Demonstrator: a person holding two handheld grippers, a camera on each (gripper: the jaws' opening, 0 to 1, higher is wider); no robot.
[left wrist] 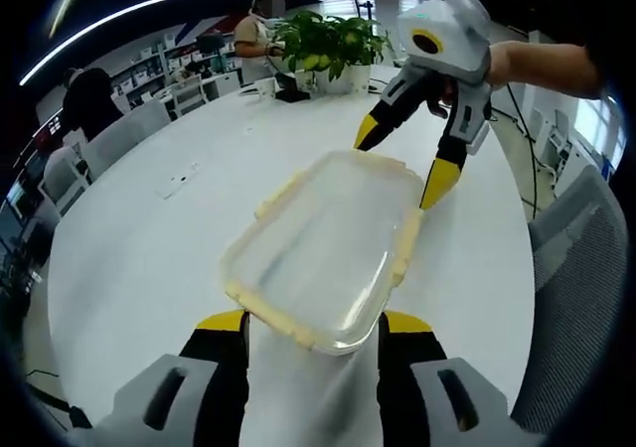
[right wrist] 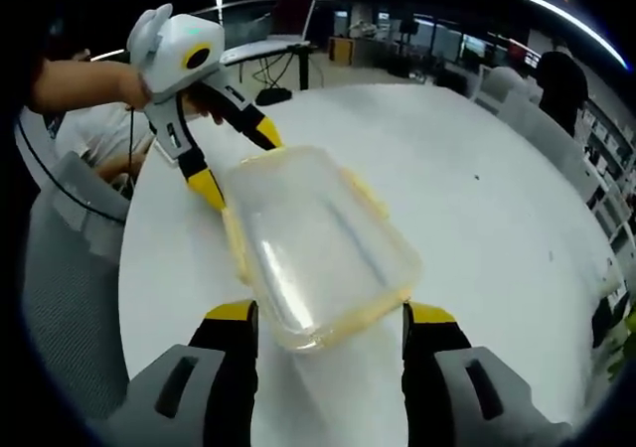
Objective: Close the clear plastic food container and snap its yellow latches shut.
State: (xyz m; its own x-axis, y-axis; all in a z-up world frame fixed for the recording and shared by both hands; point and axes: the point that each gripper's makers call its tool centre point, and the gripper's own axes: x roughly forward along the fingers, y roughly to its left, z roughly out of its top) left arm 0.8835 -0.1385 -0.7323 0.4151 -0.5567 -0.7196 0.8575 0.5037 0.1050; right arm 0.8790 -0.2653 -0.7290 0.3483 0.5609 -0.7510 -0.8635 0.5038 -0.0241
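Clear container (left wrist: 323,248) sitting on white round table (left wrist: 139,258), lid lying on top; yellow latches (left wrist: 405,243) possibly still unsnapped, view too blurry to confirm. Left gripper (left wrist: 313,326) and right gripper (right wrist: 328,318) flanking opposite ends, jaws spread wide, gripping nothing. Latching remaining. Office room: potted plant (left wrist: 328,40), grey chairs (left wrist: 124,134), person standing at back.

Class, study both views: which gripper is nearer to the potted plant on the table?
Right. The right gripper is at the end of the container that faces the potted plant. The left gripper is at the opposite end, with the container between.
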